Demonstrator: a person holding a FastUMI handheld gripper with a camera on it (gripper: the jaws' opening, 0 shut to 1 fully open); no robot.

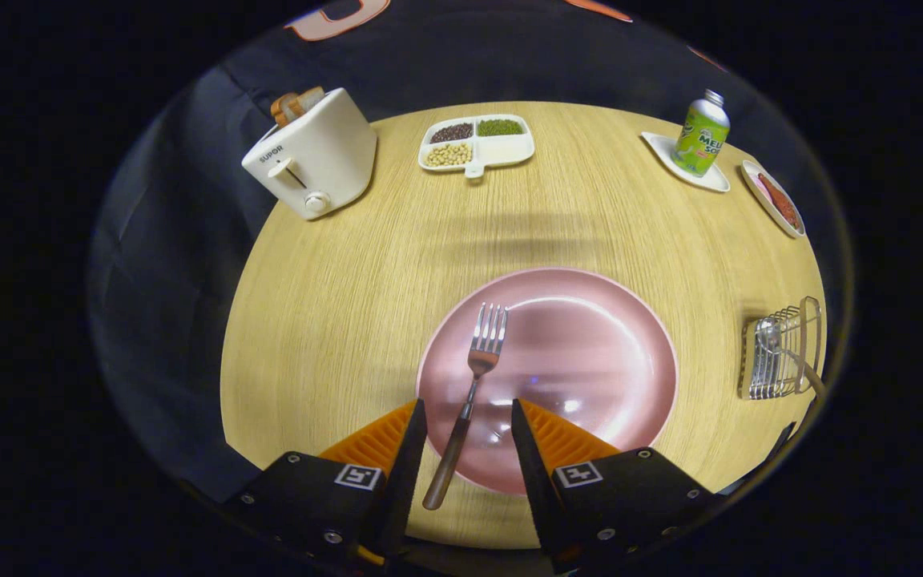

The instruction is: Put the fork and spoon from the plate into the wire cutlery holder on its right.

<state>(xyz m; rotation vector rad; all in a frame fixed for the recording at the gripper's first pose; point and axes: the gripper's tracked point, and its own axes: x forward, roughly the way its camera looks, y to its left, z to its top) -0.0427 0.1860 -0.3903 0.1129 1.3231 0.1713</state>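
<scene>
Hand-held gripper (468,417) spread apart — fork (468,401) handle between its fingers, untouched.

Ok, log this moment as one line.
tool open, astride brown-handled metal fork | fork on pink round plate | spoon in wire cutlery holder

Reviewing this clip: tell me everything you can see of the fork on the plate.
The fork is a four-tined metal piece with a shiny head and neck and a brown, wood-looking handle. It lies flat on the pink plate, tines pointing away from the tool, slightly tilted, handle end overhanging the plate's near rim above the wooden table. Its handle sits between the open fingers, nearer one finger, which neither appears to press on.
</scene>
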